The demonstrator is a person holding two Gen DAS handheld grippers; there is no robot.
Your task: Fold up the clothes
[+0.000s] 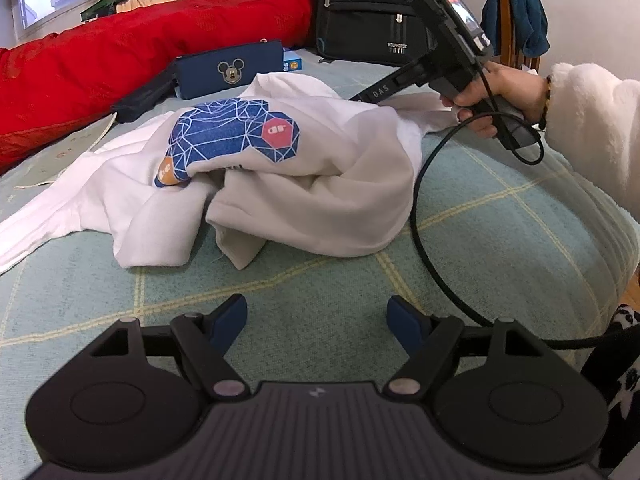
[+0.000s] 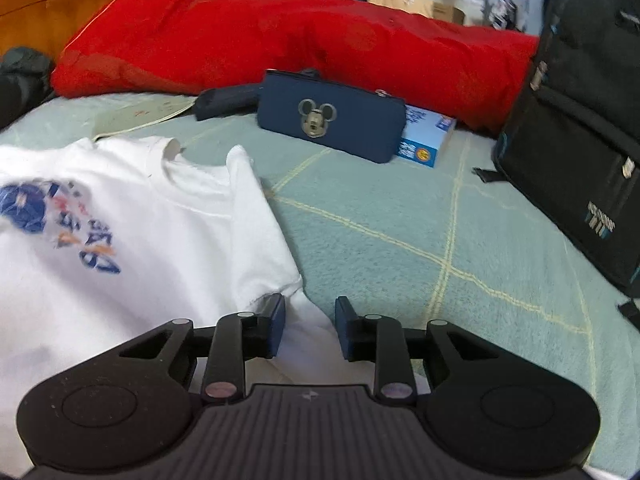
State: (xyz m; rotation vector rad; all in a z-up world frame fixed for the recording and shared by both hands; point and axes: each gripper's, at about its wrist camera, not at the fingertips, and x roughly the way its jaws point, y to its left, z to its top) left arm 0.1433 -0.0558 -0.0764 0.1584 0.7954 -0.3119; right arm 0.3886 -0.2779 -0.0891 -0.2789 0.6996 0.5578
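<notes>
The white T-shirt (image 1: 280, 168) lay bunched on the bed (image 1: 500, 208), straight ahead of the left tongs (image 1: 316, 320), its blue print crumpled on top and one part trailing off to their left. Those tongs stood wide apart over bare bedcover, holding nothing, just short of the shirt's near hem. The right tongs (image 2: 310, 322) were narrower but still parted — white cloth lay between and under the pads, yet nothing in the right wrist view showed them pinching it.

Judged from this, the main risk was a bad grip: closing on a bunched fold could take several layers at once, or the bedcover with them, and lifting would then drag the heap instead of spreading it. The black cable (image 1: 416, 208) looped across the bed to the right of the left tongs, close to the shirt's edge, and could catch cloth or pads during a sweep.

Room was open near the tongs on both sides. Farther ahead it tightened: a navy pouch (image 2: 332, 120) and a small blue box (image 2: 424, 140) sat beyond the shirt, a red quilt (image 2: 280, 40) behind them, and a black backpack (image 2: 580, 140) to the right of the right tongs — a wide spread of the shirt that way could bump them.
</notes>
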